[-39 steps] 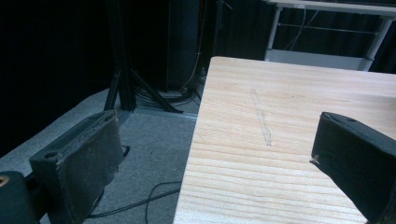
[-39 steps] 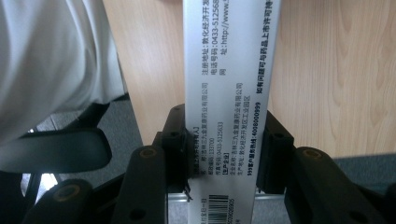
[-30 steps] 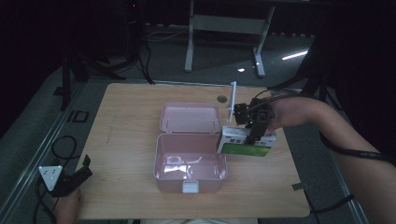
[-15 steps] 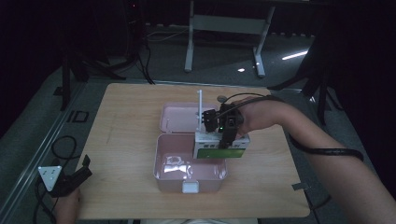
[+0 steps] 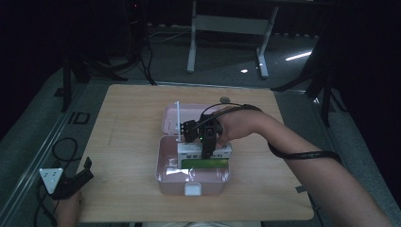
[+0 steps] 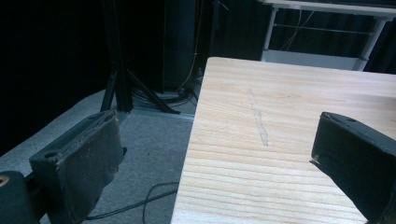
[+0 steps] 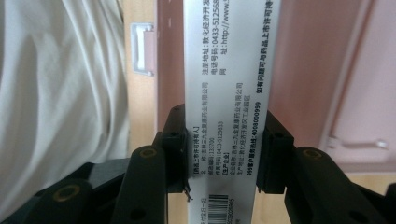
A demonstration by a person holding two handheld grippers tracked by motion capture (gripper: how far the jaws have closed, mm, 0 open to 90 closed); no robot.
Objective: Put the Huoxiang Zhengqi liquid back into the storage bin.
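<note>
A pale wooden table [image 5: 132, 142] is sitting in a dark room, its grain running lengthwise and its corners rounded; grey floor is showing past every edge, with black cables and stand legs lying beyond the far and left sides. Near the middle of the top, a pink plastic box [image 5: 193, 182] is standing open, its smooth shallow tray toward the person and its hinged lid [image 5: 175, 118] lying flat behind it, a small white latch [image 5: 193, 190] sitting on the front wall; bare wood is stretching wide on the left of the box and a narrower strip on the right, while the front wall is lying close to the near edge. The right gripper [image 5: 203, 142] is reaching in over the tray, its black jaws clamped on a white and green carton [image 5: 204, 156]; in the right gripper view the jaws are pressing both long sides of this carton [image 7: 226, 93], a flat rectangular cardboard pack printed with small black text and a barcode, and it is hanging above the pink tray floor, whether touching it I cannot tell; a cable is looping along the right forearm. The left gripper [image 5: 78, 177] is waiting off the near left corner of the table, a grey three-cornered plate on top; in the left gripper view its two matte black jaws are standing wide apart with nothing between them, the table's left edge and the grey carpet running between the pads.
</note>
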